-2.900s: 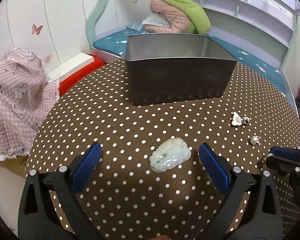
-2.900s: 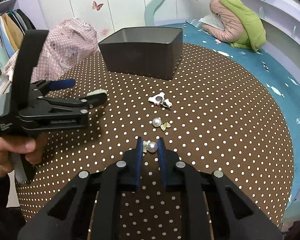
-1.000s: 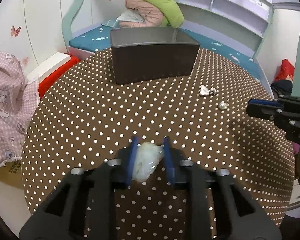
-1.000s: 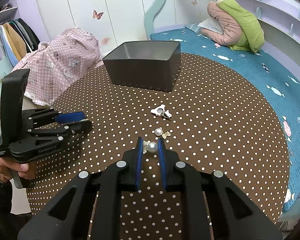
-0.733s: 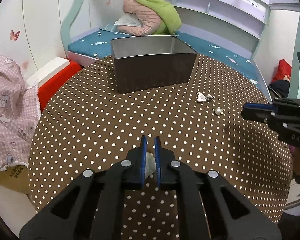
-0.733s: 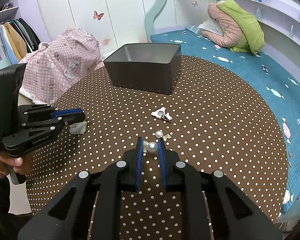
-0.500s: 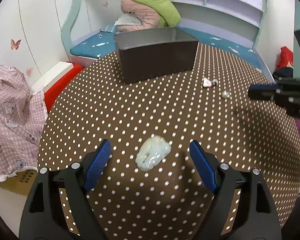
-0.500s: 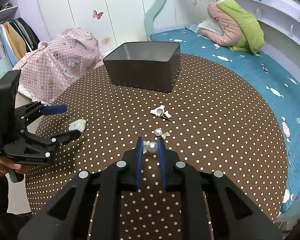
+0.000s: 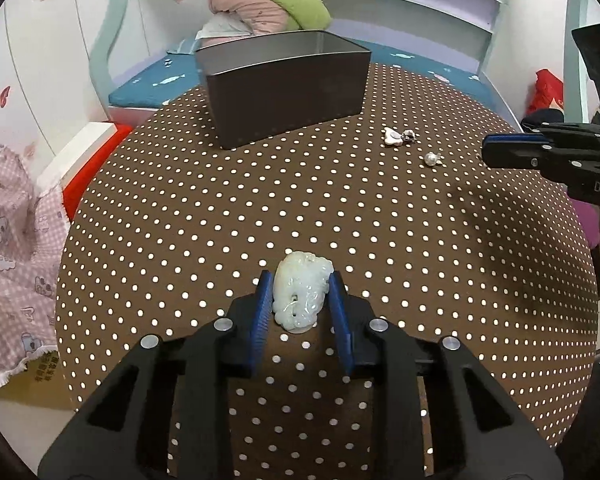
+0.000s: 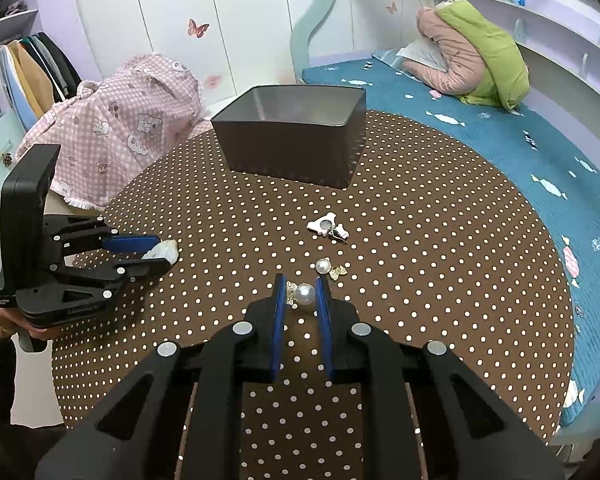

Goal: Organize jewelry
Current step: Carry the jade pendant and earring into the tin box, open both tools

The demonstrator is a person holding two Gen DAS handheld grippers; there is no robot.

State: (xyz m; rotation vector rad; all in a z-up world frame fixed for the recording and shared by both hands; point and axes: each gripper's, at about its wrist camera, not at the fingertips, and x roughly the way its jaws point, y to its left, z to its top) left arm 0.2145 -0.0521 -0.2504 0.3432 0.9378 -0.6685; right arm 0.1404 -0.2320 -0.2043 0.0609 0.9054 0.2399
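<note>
Half a second back, left gripper (image 9: pixel 302 300) spread wide around the jade pendant (image 9: pixel 302 296); now closed in, blue pads against both flanks of the pale green, carved, glossy stone, low centre of the left wrist view, over the brown polka-dot tablecloth (image 9: pixel 340 208). No change at the right gripper (image 10: pixel 304 294): clamped on a round, shiny pearl earring (image 10: pixel 304 294), lower centre of the right wrist view. Just above it, a 2nd pearl earring (image 10: pixel 323 266) with a small gold tag, then a flat white charm (image 10: pixel 322 225) beside a dark metal piece, all loose on the cloth. Upper centre of both views, a rectangular, matte dark grey tin box (image 10: pixel 292 136), open-topped, smooth-walled, well apart from both grippers.
</note>
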